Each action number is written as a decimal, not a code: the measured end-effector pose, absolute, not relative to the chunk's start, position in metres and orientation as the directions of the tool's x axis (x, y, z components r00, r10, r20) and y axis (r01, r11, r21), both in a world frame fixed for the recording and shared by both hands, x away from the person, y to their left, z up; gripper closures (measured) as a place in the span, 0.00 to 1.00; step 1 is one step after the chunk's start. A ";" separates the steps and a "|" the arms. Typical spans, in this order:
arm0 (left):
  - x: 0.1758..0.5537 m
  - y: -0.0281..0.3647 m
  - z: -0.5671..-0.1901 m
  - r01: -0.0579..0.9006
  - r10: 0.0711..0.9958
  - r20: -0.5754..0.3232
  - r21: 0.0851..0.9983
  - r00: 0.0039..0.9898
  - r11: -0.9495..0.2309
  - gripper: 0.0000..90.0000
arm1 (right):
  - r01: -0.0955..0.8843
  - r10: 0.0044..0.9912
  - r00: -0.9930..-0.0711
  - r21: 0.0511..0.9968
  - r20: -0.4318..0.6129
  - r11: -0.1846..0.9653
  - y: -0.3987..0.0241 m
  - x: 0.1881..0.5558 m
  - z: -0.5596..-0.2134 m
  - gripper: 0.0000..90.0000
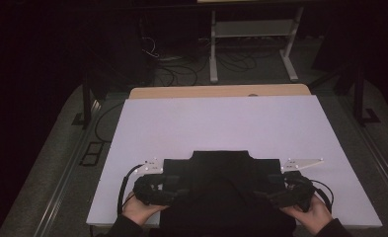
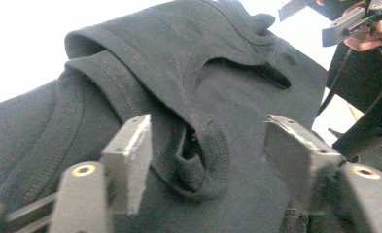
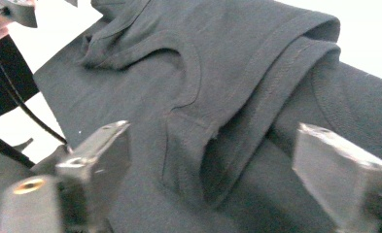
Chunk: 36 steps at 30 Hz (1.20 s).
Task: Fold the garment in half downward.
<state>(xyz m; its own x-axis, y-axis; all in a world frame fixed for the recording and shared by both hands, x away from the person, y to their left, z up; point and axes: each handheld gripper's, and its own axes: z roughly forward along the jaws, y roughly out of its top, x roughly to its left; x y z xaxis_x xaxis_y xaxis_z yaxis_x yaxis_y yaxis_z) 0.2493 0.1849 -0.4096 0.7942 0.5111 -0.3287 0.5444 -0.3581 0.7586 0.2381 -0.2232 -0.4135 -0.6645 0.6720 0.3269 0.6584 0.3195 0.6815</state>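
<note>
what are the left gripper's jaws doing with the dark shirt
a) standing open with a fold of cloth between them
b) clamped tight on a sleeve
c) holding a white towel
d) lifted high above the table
a: in the left gripper view the left gripper has its jaws apart, with a fold of the dark shirt lying between them, unpressed.

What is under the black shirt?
The black shirt lies folded on a white board, which shows all around its far side. The board's part right beneath the cloth is covered, so anything there stays hidden.
</note>
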 end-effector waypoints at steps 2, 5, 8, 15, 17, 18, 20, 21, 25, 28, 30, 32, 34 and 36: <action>0.251 0.183 -0.409 0.548 0.474 -0.364 0.765 0.802 -0.339 0.26 | 0.653 0.683 -0.663 0.683 0.307 0.327 -0.224 0.240 -0.414 0.00; 0.253 0.179 -0.407 0.536 0.459 -0.359 0.768 0.813 -0.351 0.15 | 0.650 0.686 -0.662 0.687 0.302 0.325 -0.226 0.244 -0.412 0.00; 0.258 0.178 -0.407 0.532 0.463 -0.344 0.761 0.817 -0.371 0.04 | 0.645 0.696 -0.656 0.696 0.293 0.315 -0.228 0.248 -0.409 0.00; 0.270 0.187 -0.404 0.535 0.497 -0.338 0.777 0.799 -0.332 0.00 | 0.645 0.704 -0.648 0.702 0.291 0.303 -0.235 0.261 -0.407 0.00; 0.274 0.189 -0.404 0.538 0.508 -0.337 0.779 0.793 -0.323 0.00 | 0.648 0.706 -0.645 0.700 0.294 0.301 -0.236 0.264 -0.407 0.00; 0.276 0.190 -0.404 0.537 0.512 -0.334 0.780 0.792 -0.322 0.00 | 0.648 0.704 -0.646 0.699 0.294 0.303 -0.237 0.265 -0.407 0.00; 0.277 0.192 -0.403 0.529 0.513 -0.322 0.782 0.796 -0.330 0.00 | 0.643 0.703 -0.650 0.702 0.289 0.306 -0.238 0.267 -0.407 0.00; 0.278 0.193 -0.402 0.518 0.512 -0.310 0.787 0.801 -0.335 0.00 | 0.642 0.704 -0.649 0.703 0.287 0.306 -0.238 0.268 -0.406 0.00; 0.283 0.200 -0.396 0.507 0.521 -0.303 0.804 0.798 -0.311 0.00 | 0.630 0.695 -0.662 0.711 0.281 0.313 -0.243 0.273 -0.404 0.00; 0.288 0.206 -0.395 0.512 0.534 -0.310 0.811 0.786 -0.283 0.00 | 0.626 0.697 -0.662 0.714 0.274 0.314 -0.248 0.278 -0.403 0.00; 0.292 0.209 -0.395 0.516 0.544 -0.315 0.814 0.778 -0.267 0.00 | 0.627 0.699 -0.660 0.715 0.276 0.310 -0.252 0.283 -0.403 0.00; 0.295 0.212 -0.394 0.515 0.549 -0.311 0.815 0.775 -0.265 0.00 | 0.627 0.703 -0.657 0.715 0.272 0.309 -0.255 0.286 -0.403 0.00; 0.297 0.215 -0.394 0.515 0.552 -0.313 0.817 0.773 -0.259 0.00 | 0.624 0.705 -0.657 0.718 0.268 0.309 -0.258 0.289 -0.403 0.00; 0.299 0.218 -0.395 0.517 0.559 -0.313 0.818 0.768 -0.253 0.00 | 0.622 0.708 -0.656 0.719 0.263 0.310 -0.261 0.291 -0.403 0.00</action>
